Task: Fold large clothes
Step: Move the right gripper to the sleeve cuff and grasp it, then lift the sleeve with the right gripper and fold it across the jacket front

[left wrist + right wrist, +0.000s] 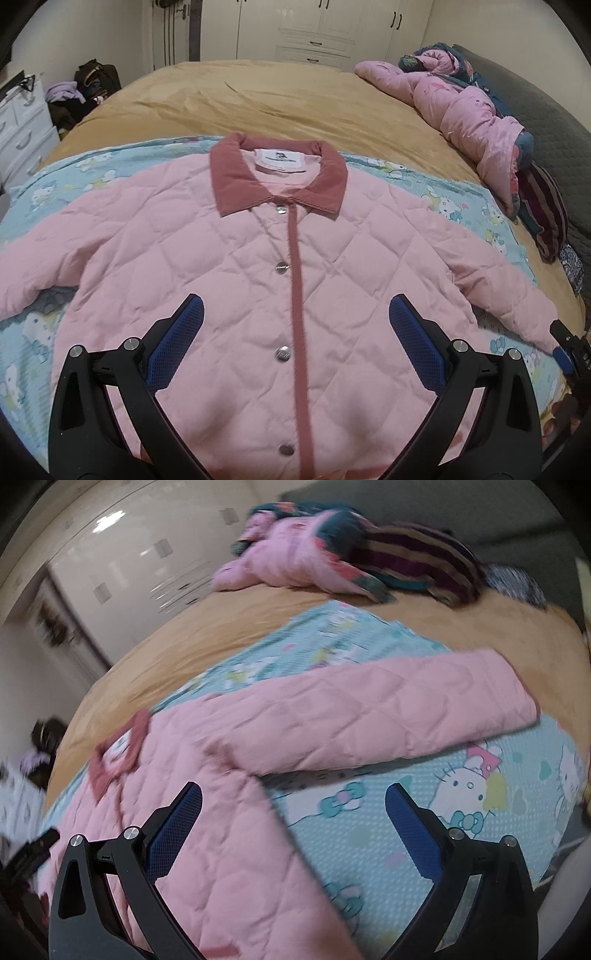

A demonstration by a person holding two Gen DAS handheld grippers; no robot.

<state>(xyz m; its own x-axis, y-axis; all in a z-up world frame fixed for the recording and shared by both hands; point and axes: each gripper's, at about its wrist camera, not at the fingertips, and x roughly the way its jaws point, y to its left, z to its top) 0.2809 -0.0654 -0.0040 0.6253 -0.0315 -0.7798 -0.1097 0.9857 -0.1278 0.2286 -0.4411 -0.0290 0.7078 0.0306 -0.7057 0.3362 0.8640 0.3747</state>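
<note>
Here both the left tongs (293,325) and right tongs (293,812) gape wide, empty, above the pink jacket (229,266).

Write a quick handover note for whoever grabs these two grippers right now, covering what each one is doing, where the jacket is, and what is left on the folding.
Left gripper: open, holding nothing, above the front of the pink quilted jacket.
Right gripper: open, holding nothing, over the jacket's side edge and the cartoon-print sheet.
The jacket lies flat, front up and snapped closed, collar away from you, on the sheet over the tan bedspread. Both sleeves are spread outward; the right-hand sleeve lies straight.
Done: jacket laid out.
Left: no fold shows yet. Likely next, bring the sleeves in, then fold the body.
</note>
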